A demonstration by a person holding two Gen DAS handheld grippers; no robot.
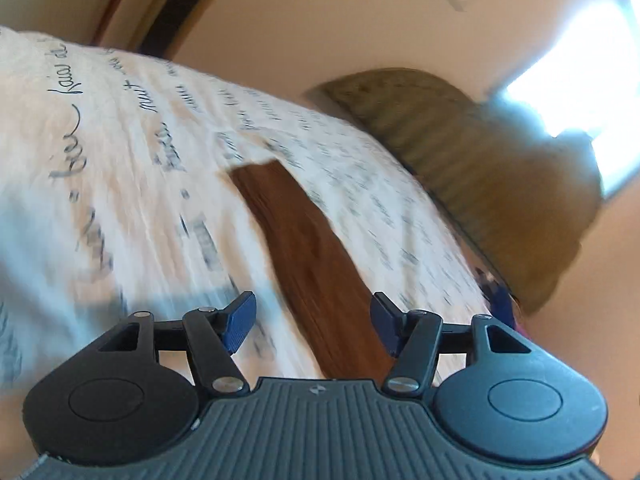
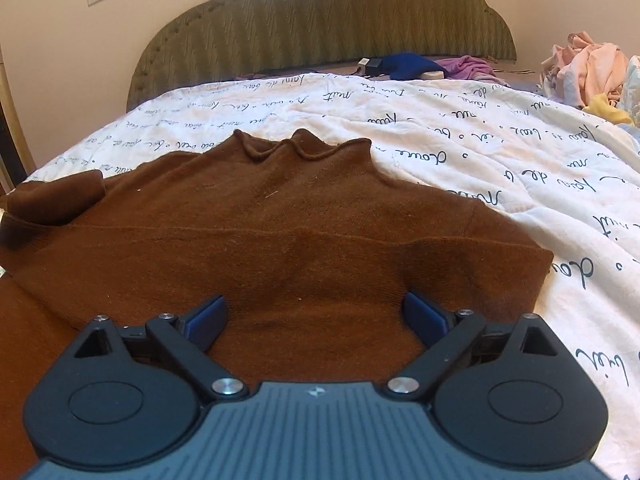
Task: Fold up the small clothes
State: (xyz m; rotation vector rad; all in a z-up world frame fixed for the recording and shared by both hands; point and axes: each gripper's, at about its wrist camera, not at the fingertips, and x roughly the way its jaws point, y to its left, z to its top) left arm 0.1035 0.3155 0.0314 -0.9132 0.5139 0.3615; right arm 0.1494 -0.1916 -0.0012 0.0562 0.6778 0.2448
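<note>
A small brown knit sweater [image 2: 280, 232] lies flat on the white quilt [image 2: 500, 168] with black script, collar toward the headboard. One sleeve is folded across its body. My right gripper [image 2: 316, 314] is open, jaws spread wide just above the sweater's near part, holding nothing. In the blurred left wrist view a brown strip of the sweater [image 1: 308, 256] runs across the quilt [image 1: 120, 160]. My left gripper [image 1: 314, 320] is open and empty above it.
A green padded headboard [image 2: 320, 24] stands at the far end, also in the left wrist view [image 1: 480, 168]. A pile of pink and yellow clothes [image 2: 588, 72] lies at the far right. Blue and purple garments [image 2: 424, 66] and a charger lie near the headboard.
</note>
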